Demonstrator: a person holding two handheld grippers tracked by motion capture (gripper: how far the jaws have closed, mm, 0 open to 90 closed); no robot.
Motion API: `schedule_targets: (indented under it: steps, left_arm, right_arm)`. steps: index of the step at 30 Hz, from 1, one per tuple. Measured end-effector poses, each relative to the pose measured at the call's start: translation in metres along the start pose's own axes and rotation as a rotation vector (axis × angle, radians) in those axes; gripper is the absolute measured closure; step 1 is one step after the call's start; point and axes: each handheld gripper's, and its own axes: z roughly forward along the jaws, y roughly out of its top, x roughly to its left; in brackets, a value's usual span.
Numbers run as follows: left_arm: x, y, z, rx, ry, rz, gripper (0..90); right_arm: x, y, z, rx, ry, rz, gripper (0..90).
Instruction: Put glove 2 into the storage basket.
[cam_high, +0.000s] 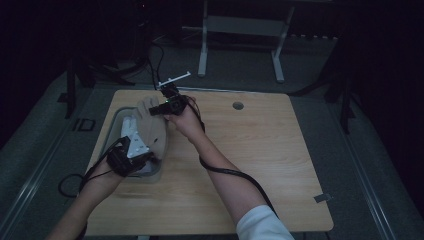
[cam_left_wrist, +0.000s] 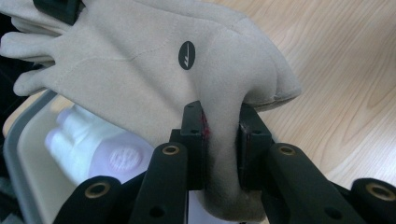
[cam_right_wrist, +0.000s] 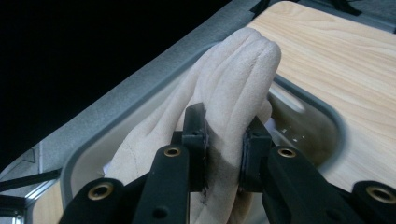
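Observation:
A beige fleece glove (cam_high: 152, 127) with a small dark oval logo (cam_left_wrist: 186, 55) hangs stretched between both grippers, over a grey-rimmed tray (cam_high: 114, 120) at the table's left. My left gripper (cam_high: 134, 159) is shut on the glove's cuff end (cam_left_wrist: 224, 196). My right gripper (cam_high: 161, 107) is shut on the bunched glove fingers (cam_right_wrist: 236, 70), above the tray's far end. A white glove (cam_left_wrist: 102, 149) lies inside the tray beneath the beige one. In the left gripper view, a jaw of the other gripper shows at the top left.
The wooden table (cam_high: 260, 150) stretches to the right of the tray, with a round hole (cam_high: 238, 105) near its far edge. A white metal frame (cam_high: 240, 30) stands on the floor behind. Cables trail from both grippers. The room around is dark.

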Motion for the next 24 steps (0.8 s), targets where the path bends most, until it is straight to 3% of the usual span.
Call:
schedule_targets:
  steps: [4,12,16,24]
  left_arm:
    - [0.007,-0.012,-0.005,0.016,0.009,-0.02,76.6]
    - [0.013,-0.033,-0.001,0.078,0.002,-0.039,76.6]
    - [0.017,-0.042,0.007,0.106,-0.011,-0.086,76.6]
    - [0.02,-0.049,0.019,0.136,-0.055,-0.112,76.4]
  right_arm:
    - [0.009,0.004,0.016,0.013,0.008,-0.02,76.6]
    - [0.013,0.0,0.049,0.053,0.041,-0.005,76.6]
    - [0.009,-0.007,0.064,0.08,0.024,0.015,76.5]
    - [0.002,-0.018,0.081,0.132,-0.008,0.009,74.6]
